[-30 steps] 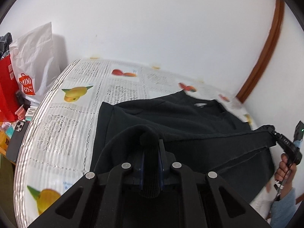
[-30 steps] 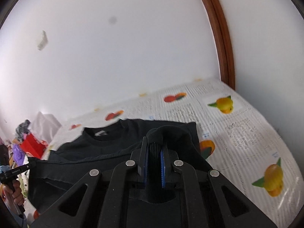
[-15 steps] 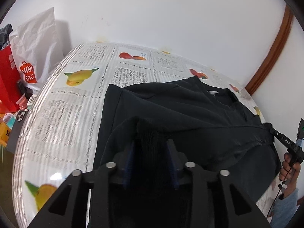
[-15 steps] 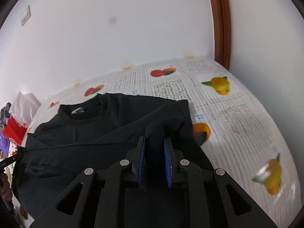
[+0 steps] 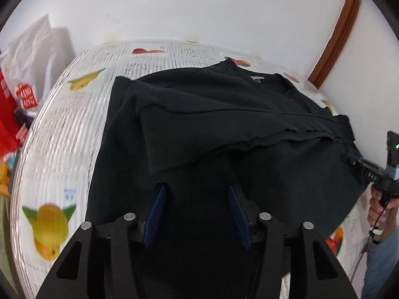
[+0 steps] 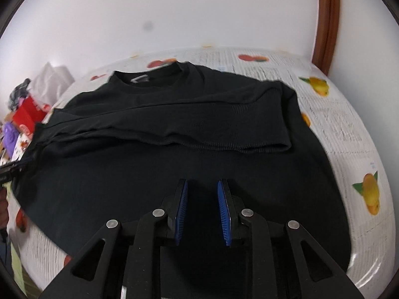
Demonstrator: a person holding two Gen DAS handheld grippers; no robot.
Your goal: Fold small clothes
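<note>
From your left wrist, the left gripper [image 5: 197, 194] has just been opening: its blue pads [image 5: 155, 209] stand apart over the black top [image 5: 212, 114], gripping nothing. The top lies on the fruit-print cloth [image 5: 62, 129], hem folded up toward the collar (a ribbed edge runs across). Your right hand [image 5: 381, 206] shows at the right edge.

From your right wrist, the right gripper [image 6: 202, 186] has also just been opening, released, pads clear above the top [image 6: 174, 114].
</note>
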